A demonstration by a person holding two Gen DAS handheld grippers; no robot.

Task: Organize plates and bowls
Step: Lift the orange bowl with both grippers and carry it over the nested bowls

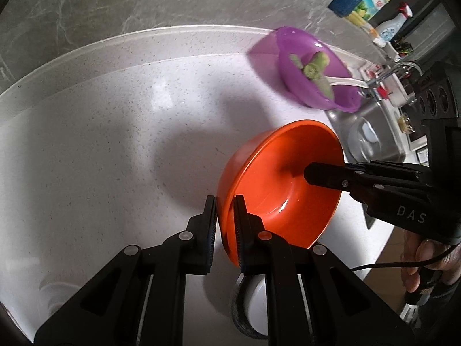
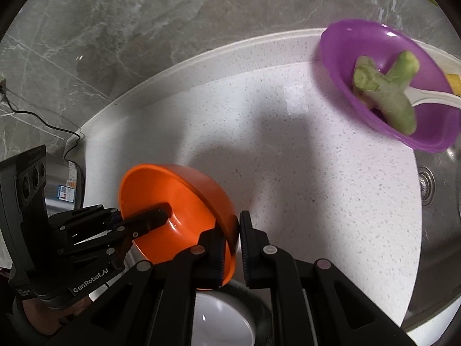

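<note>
Left claw [image 1: 224,225] and right claw [image 2: 239,245] each clench opposite rims of a glossy orange plastic bowl [image 1: 276,190] above the speckled white desk [image 1: 100,144]; it looks light, stiff, slippery

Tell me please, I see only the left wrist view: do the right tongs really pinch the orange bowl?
Observer: Yes, the right wrist view shows the rim of the orange bowl pinched between both fingers of the right tongs.
Operator: Is anything beside the green stalk in the purple bowl?
Observer: A yellow piece lies behind it, by the white spoon.
Operator: What is left of the orange bowl?
Observer: A steel appliance with a label, at the end of the counter.
</note>
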